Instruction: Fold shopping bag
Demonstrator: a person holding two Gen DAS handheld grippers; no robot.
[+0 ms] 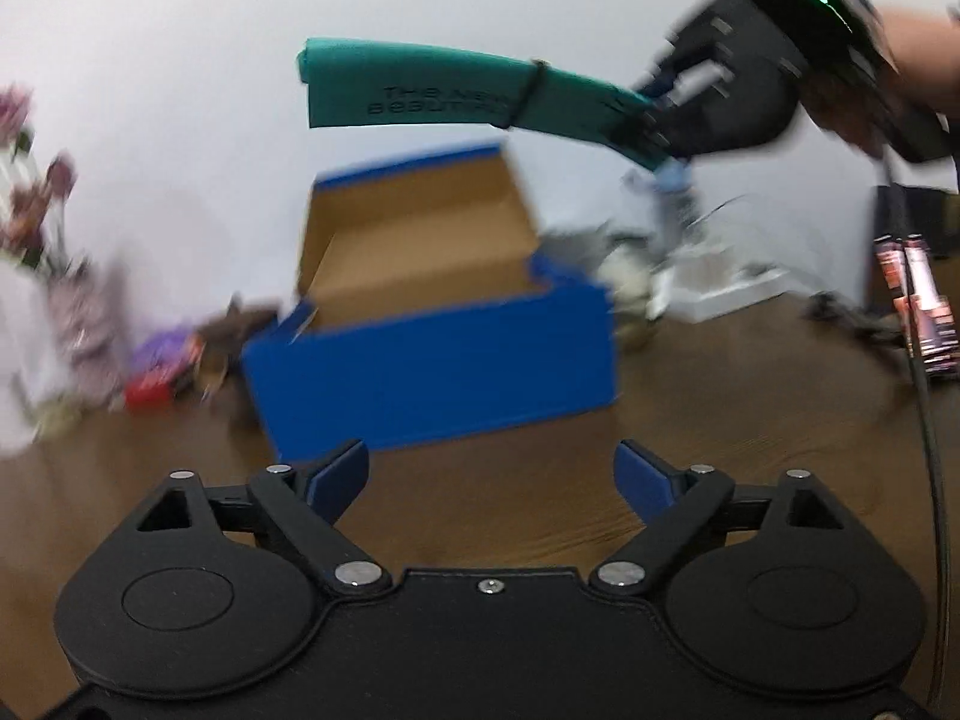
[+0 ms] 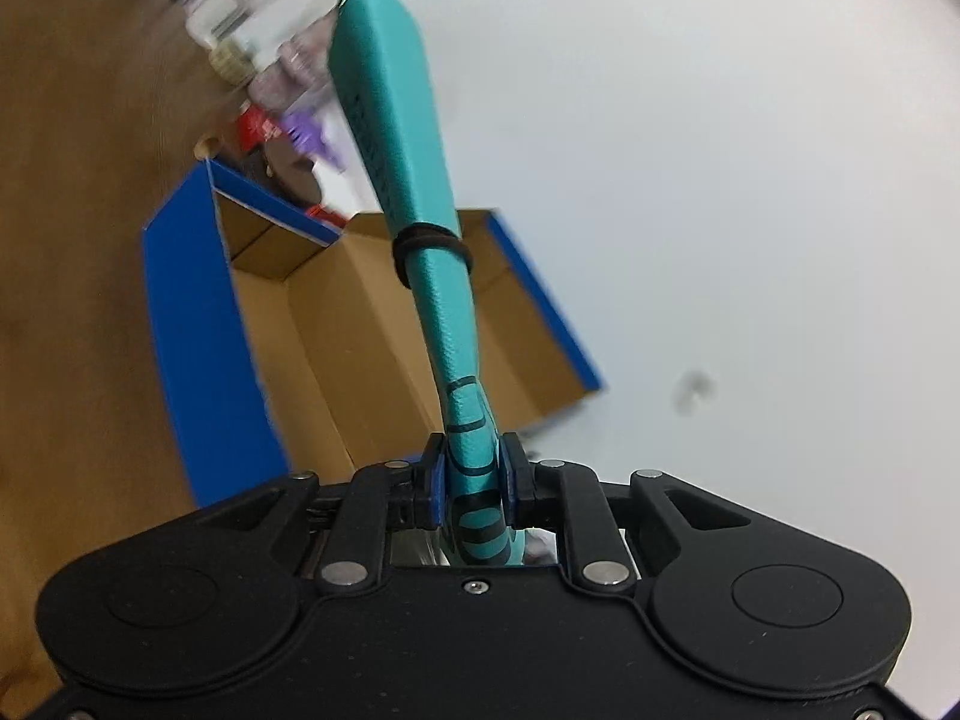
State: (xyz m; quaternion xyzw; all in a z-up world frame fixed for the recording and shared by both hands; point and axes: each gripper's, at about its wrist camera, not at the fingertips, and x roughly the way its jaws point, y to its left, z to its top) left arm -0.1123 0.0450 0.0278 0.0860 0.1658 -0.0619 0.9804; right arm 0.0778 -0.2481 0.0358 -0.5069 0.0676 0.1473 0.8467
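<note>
The shopping bag (image 1: 444,97) is teal, folded into a long flat bundle with a black elastic band (image 1: 528,93) around it. It hangs in the air above the open blue cardboard box (image 1: 438,360). My right gripper (image 1: 657,120) is shut on one end of the bag, seen up close in the right wrist view as bag (image 2: 420,180) clamped at my right gripper (image 2: 474,474), with the band (image 2: 432,246) partway along. My left gripper (image 1: 492,474) is open and holds nothing, low over the wooden table in front of the box.
The box (image 2: 198,312) has a brown inside and its lid stands open at the back. Flowers (image 1: 36,204) and small packets (image 1: 162,372) lie at the left; white clutter (image 1: 690,264) and a dark package (image 1: 924,312) at the right. A cable (image 1: 933,480) hangs at the right.
</note>
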